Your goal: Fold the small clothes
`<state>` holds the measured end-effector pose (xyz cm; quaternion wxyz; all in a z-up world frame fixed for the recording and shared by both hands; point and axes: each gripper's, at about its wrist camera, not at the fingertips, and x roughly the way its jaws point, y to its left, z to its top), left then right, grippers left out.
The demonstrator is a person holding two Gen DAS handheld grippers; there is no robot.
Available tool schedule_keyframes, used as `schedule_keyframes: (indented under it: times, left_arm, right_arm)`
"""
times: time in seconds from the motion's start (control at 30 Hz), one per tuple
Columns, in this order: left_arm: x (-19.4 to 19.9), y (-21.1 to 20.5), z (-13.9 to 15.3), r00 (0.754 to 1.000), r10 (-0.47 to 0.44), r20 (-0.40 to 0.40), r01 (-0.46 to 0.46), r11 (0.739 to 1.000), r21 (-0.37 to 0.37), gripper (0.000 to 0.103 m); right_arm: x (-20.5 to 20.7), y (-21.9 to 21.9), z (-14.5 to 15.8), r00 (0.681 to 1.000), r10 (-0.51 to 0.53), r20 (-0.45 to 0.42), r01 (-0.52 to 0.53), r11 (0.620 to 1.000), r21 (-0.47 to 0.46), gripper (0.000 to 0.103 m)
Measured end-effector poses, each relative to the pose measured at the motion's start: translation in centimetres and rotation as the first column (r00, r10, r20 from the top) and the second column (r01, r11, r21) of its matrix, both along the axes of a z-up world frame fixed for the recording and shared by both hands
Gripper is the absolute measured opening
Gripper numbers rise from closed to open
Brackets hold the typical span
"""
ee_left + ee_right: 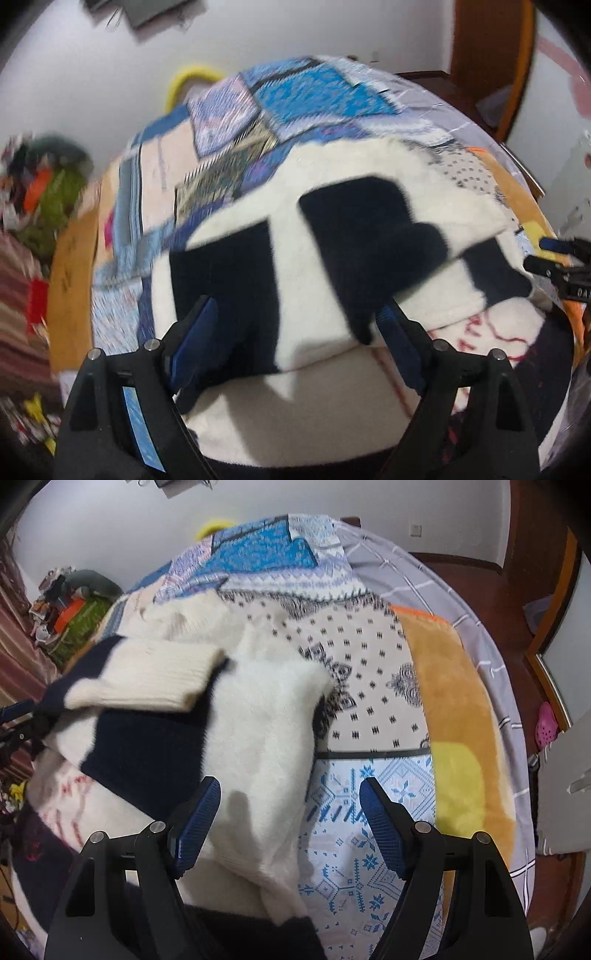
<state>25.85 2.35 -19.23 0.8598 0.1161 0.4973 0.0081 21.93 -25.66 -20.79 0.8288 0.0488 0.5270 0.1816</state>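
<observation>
With a sleeve already folded across the fluffy white-and-navy sweater [258, 258] on the patchwork bed cover [369, 686], your left gripper [295, 325] and right gripper [288, 805] fingers stand wide and empty, further folds remaining.

Left gripper [297, 315] angled downward, jaws spread wide, right gripper [290, 794] likewise angled down, jaws apart
</observation>
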Motion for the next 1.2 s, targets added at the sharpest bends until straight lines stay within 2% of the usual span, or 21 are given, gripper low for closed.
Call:
schedule_keyframes:
  times: [0.13,0.23,0.5,0.67,0.77,0.83,0.9,1.0,1.2]
  left_arm:
    - [0.3,-2.4,1.8,0.996,-0.077,0.038,0.077,0.997,-0.002,0.088]
    - [1.3,-4.6,1.7,0.991,-0.132,0.020,0.133,0.991,-0.013,0.088]
    - [3.4,-10.8,-2.7,0.958,-0.275,-0.084,0.281,0.957,0.076,0.088]
    - [4.0,-13.2,-4.8,0.941,-0.324,-0.094,0.335,0.933,0.135,0.084]
    - [4.4,-13.4,-4.7,0.940,-0.332,-0.071,0.338,0.936,0.097,0.064]
    - [4.6,-13.5,-4.6,0.940,-0.335,-0.067,0.340,0.937,0.081,0.035]
    - [4.8,-13.3,-4.4,0.945,-0.320,-0.063,0.325,0.942,0.079,0.019]
    - [5.0,-11.8,-3.5,0.959,-0.282,-0.038,0.284,0.958,0.046,0.013]
    - [4.6,-5.3,0.6,0.990,-0.130,0.053,0.133,0.989,-0.064,0.012]
  right_arm:
    - [0.0,0.0,1.6,0.999,-0.002,0.039,0.002,1.000,0.022,0.075]
    - [0.0,0.1,2.5,0.998,0.000,0.061,-0.003,0.999,0.034,0.075]
    - [-0.2,-0.4,2.3,0.999,-0.005,0.054,0.003,0.999,0.038,0.075]
    - [-0.3,-0.6,1.3,1.000,-0.007,0.024,0.006,0.999,0.037,0.075]
    - [-0.3,-0.6,0.9,1.000,-0.005,0.013,0.004,0.999,0.045,0.075]
    - [-0.2,-0.5,0.8,1.000,-0.002,0.010,0.002,0.999,0.049,0.075]
    - [-0.2,-0.4,0.7,1.000,0.000,0.007,0.000,0.999,0.050,0.075]
    - [-0.1,-0.2,0.6,1.000,0.003,0.006,-0.003,0.999,0.053,0.075]
    - [0.2,-0.4,0.4,1.000,-0.006,0.003,0.006,0.999,0.051,0.075]
